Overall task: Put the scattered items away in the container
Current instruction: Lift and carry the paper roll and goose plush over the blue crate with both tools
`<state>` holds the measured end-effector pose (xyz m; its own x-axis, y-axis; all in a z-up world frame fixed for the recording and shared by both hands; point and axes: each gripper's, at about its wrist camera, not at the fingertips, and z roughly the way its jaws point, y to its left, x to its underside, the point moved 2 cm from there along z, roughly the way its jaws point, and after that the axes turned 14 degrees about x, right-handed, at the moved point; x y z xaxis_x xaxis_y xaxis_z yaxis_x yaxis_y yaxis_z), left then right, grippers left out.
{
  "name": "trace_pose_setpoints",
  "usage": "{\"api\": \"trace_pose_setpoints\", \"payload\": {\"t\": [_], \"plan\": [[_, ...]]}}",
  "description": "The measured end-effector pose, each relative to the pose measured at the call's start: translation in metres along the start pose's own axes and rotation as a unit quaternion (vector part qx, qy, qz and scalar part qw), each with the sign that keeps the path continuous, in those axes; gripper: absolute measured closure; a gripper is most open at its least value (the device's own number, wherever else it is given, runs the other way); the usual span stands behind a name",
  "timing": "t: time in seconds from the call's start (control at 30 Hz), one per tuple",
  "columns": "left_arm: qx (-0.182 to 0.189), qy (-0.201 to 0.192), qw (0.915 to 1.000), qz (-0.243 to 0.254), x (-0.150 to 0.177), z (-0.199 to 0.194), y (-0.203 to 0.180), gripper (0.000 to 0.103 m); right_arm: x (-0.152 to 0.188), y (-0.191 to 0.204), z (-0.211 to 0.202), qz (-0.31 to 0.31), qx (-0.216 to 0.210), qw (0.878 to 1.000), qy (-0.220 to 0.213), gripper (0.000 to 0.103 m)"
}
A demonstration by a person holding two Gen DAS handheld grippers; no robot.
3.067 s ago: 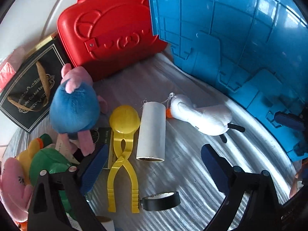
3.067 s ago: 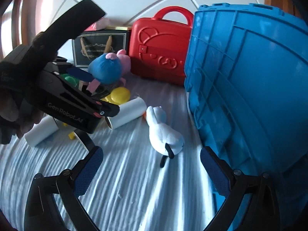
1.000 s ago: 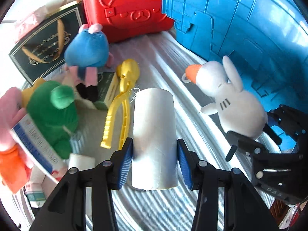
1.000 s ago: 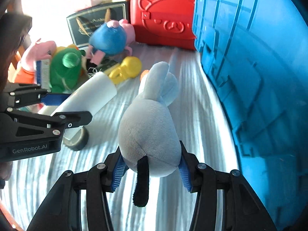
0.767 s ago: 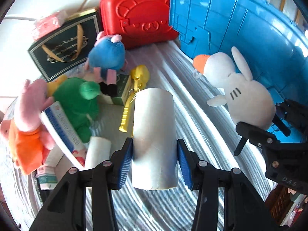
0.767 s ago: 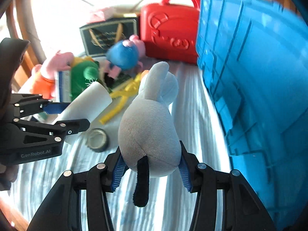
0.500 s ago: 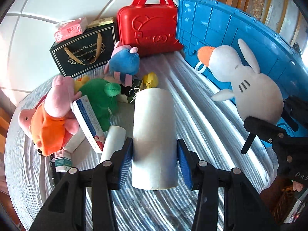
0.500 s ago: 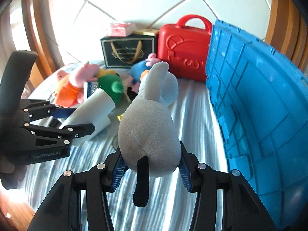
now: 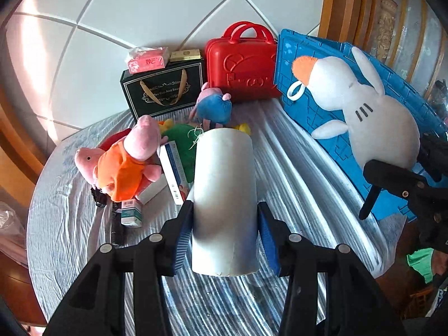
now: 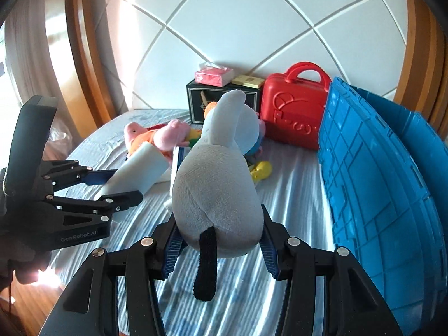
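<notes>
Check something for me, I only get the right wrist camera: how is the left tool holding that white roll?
Observer: The left tool clamps the white roll near its rear end; most of it sticks out forward.
Operator: Anything small hidden behind it?
Observer: Yes, a teal-and-white box beside the orange pig plush.
Operator: And my goose's front?
Observer: The goose plush has a white loop beside its orange beak.

Crate (image 9: pixel 330 128) is bright blue, the case (image 9: pixel 242 68) beside it is red. The goose (image 9: pixel 361 112) is white with an orange beak, roll (image 9: pixel 225 201) plain white.
</notes>
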<state>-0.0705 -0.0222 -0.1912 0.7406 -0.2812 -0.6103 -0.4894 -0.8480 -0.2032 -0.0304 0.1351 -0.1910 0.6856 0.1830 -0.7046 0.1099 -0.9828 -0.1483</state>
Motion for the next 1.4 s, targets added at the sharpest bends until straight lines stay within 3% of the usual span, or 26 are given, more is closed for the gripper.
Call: {"api": "trace_pose_setpoints", "payload": {"t": [0.33,0.7,1.4], "plan": [[-0.008,-0.029,0.9994,-0.019,0.011,-0.059,-0.017,0.058,-0.010,0.003,-0.057,-0.017,-0.033,0.999,-0.034,0.054],[-0.029,-0.054,0.9980,-0.015,0.001,-0.082,-0.044,0.058,-0.019,-0.025,-0.087,-0.019,-0.042,0.997,-0.060,0.054],[-0.038,-0.085,0.9954,0.024,-0.071,-0.064,-0.110,0.058,-0.035,-0.124,-0.100,0.023,-0.048,0.995,-0.088,0.054]]}}
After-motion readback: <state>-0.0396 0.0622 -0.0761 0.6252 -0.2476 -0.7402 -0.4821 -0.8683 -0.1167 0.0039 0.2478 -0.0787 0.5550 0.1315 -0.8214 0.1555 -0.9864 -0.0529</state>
